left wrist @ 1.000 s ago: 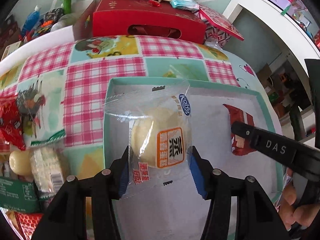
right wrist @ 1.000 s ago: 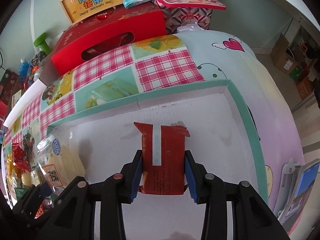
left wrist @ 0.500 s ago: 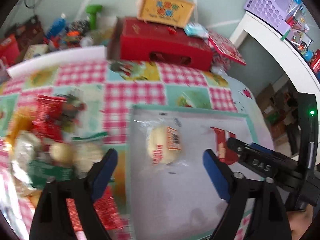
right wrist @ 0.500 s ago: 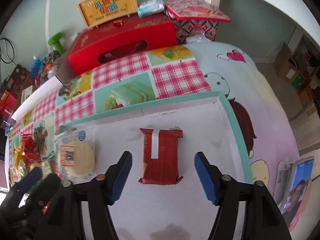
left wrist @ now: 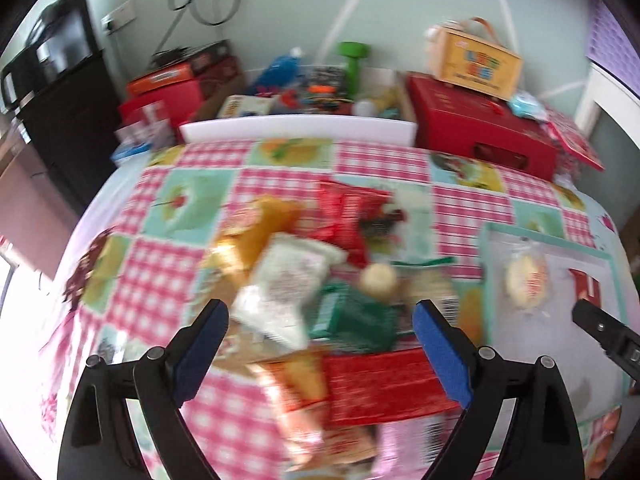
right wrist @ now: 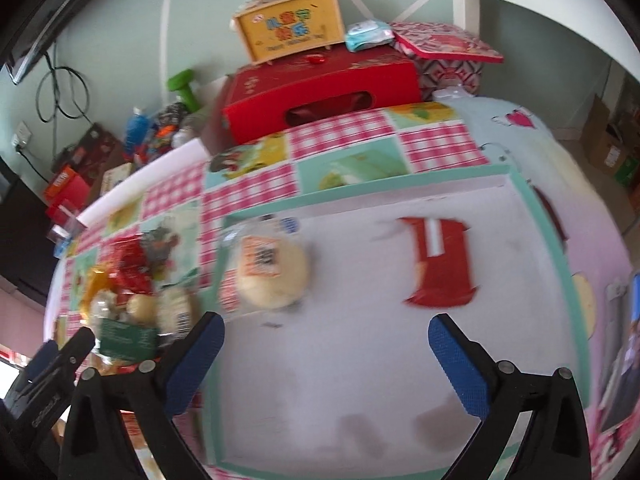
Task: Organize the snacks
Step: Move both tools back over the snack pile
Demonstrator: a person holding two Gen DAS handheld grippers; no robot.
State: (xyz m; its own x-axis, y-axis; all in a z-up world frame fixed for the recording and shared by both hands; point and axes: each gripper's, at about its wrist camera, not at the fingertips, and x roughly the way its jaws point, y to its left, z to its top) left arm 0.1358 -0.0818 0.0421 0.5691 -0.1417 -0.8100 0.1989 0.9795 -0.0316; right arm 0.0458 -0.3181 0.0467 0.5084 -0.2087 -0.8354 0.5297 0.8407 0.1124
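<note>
A shallow white tray with a teal rim (right wrist: 536, 208) lies on the checked tablecloth. In it lie a round yellow bun in clear wrap (right wrist: 272, 268) and a red snack packet (right wrist: 440, 264). Both show in the left wrist view, the bun (left wrist: 524, 280) and the packet (left wrist: 586, 288). A blurred pile of snacks (left wrist: 320, 272) lies left of the tray, also in the right wrist view (right wrist: 132, 296). My left gripper (left wrist: 320, 344) is open and empty above the pile. My right gripper (right wrist: 326, 360) is open and empty above the tray's near part.
A red gift box (right wrist: 320, 88) with a yellow carry box (right wrist: 292, 36) on top stands at the table's far edge. Bottles, a green dumbbell (left wrist: 354, 60) and boxes crowd the back. A phone (right wrist: 624, 364) lies at the right.
Both grippers let go of their snacks in the tray, opened wide and drew back. The left gripper swung left over the snack pile. The bun and red packet stay in the tray.
</note>
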